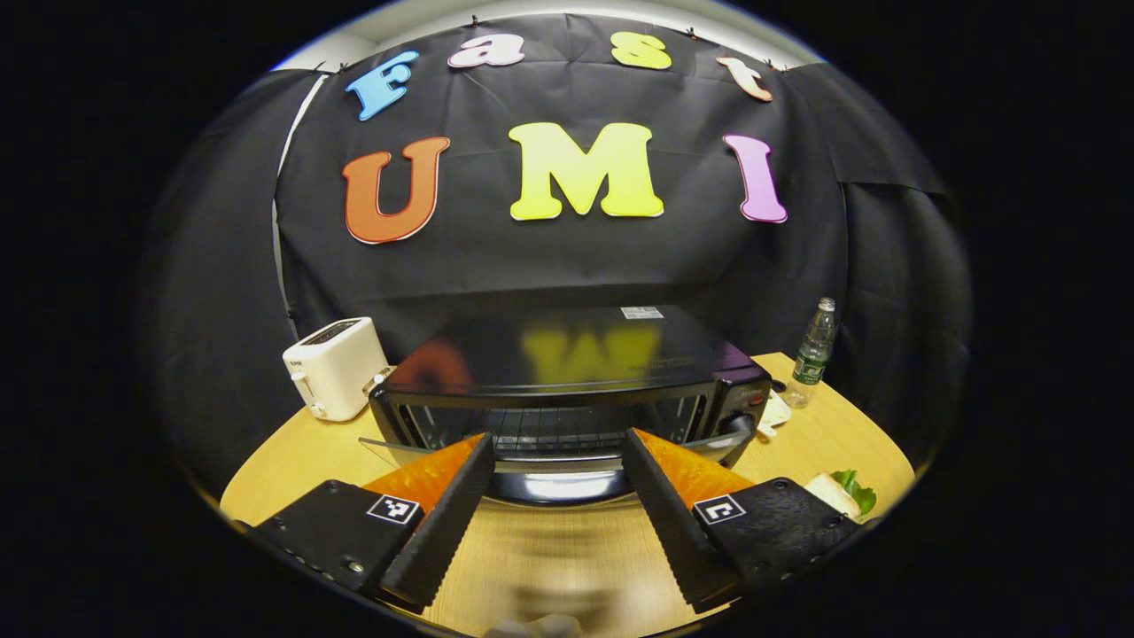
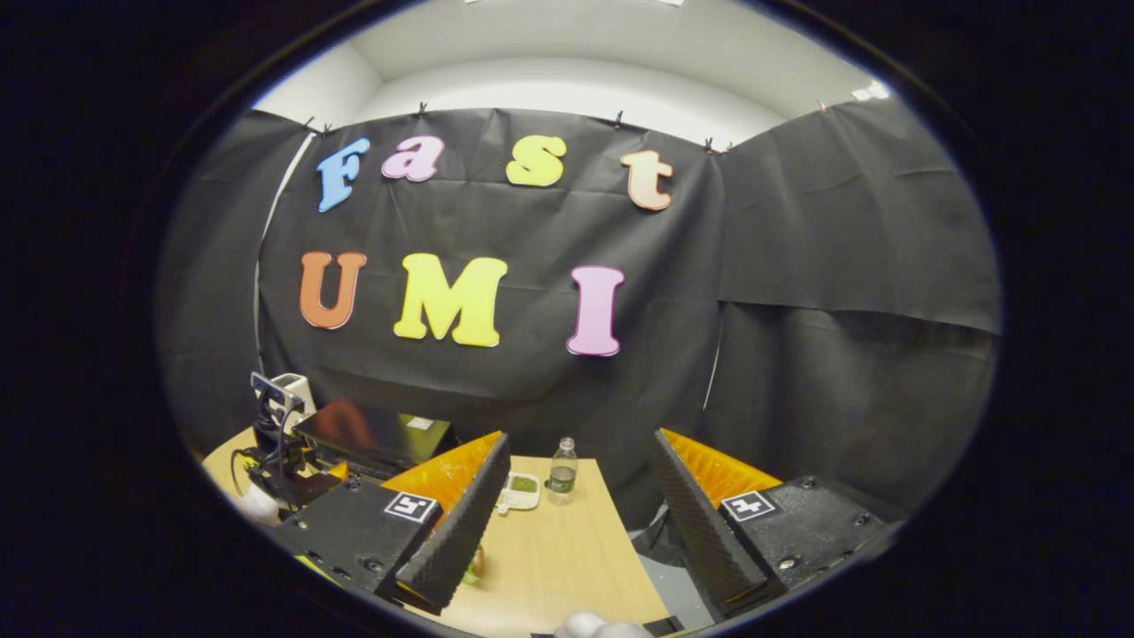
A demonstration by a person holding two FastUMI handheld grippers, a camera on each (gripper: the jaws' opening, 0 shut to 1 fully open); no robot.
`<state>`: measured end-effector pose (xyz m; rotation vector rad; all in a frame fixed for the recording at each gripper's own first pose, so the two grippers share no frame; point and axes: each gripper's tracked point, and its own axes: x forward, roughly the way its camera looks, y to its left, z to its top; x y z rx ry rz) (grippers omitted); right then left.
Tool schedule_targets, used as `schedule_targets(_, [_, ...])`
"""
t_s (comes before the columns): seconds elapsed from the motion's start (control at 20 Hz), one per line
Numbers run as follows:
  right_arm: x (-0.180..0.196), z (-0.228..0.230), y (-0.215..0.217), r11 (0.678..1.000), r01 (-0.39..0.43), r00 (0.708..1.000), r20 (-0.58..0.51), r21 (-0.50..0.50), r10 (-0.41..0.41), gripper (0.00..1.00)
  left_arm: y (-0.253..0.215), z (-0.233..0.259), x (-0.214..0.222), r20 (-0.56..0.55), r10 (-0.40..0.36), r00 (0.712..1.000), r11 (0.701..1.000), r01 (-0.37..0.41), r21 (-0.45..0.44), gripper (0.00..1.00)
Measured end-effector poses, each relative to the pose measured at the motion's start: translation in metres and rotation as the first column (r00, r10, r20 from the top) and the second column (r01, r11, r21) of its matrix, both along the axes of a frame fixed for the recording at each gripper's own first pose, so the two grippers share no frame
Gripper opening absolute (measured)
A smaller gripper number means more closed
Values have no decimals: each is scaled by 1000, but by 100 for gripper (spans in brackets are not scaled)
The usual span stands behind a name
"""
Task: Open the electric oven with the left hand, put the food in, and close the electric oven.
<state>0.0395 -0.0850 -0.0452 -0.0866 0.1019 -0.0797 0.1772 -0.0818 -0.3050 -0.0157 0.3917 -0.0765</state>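
In the left gripper view, your left hand-held gripper [image 1: 558,447] sits with its two fingers spread wide and nothing between them. Straight ahead stands one electric oven [image 1: 567,381] on the wooden worktop [image 1: 567,549]; its glass door [image 1: 549,461] is tipped partly outward toward you, the rack visible behind it. You have one white toaster [image 1: 335,366] just left of the oven, and one water bottle [image 1: 813,353] well to its right near the worktop's far edge. One piece of food [image 1: 842,492], bread with green leaf, lies at the right, just beside your right-hand finger. A small white dish [image 1: 774,410] sits by the oven's right corner.

In the right gripper view, your right hand-held gripper [image 2: 580,478] is likewise spread open and empty, above the worktop [image 2: 558,558]. Between its fingers, farther off, you see the one bottle [image 2: 562,471] and the dish [image 2: 519,490] beside it. The oven [image 2: 376,439] lies to the left, with the other gripper [image 2: 279,443] in front of it.
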Motion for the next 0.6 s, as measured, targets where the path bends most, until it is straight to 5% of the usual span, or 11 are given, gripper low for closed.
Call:
schedule_targets(0.15, [-7,-4,4,1000,-5,1000,-4,-5,5,92,0,-10,-20,-19,-8,1000,1000,8,-3,97])
schedule_targets(0.2, [-9,-4,5,1000,-7,1000,-6,-9,7,100,0,-14,-28,-28,-8,1000,1000,8,-5,97])
schedule_targets(0.25, [-11,-5,5,1000,-8,1000,-5,-10,8,93,0,-19,-36,-39,-10,999,1000,9,-6,97])
schedule_targets(0.3, [-13,-4,7,1000,-8,1000,-7,-12,8,100,0,-25,-43,-47,-9,999,1000,9,-7,97])
schedule_targets(0.35, [-16,-6,7,1000,-9,1000,-10,-13,9,93,0,-30,-50,-60,-10,998,1000,10,-7,97])
schedule_targets(0.45, [-20,-2,9,1000,-9,1000,-4,-18,9,100,-1,-41,-62,-83,-17,996,1000,17,-3,97])
schedule_targets(0.5, [-21,-1,9,1000,-8,1000,-1,-22,8,92,-1,-47,-67,-91,-19,996,1000,19,-2,97])
schedule_targets(0.6, [-25,0,9,1000,-9,1000,3,-25,9,92,-1,-55,-75,-110,-20,994,1000,20,-1,96])
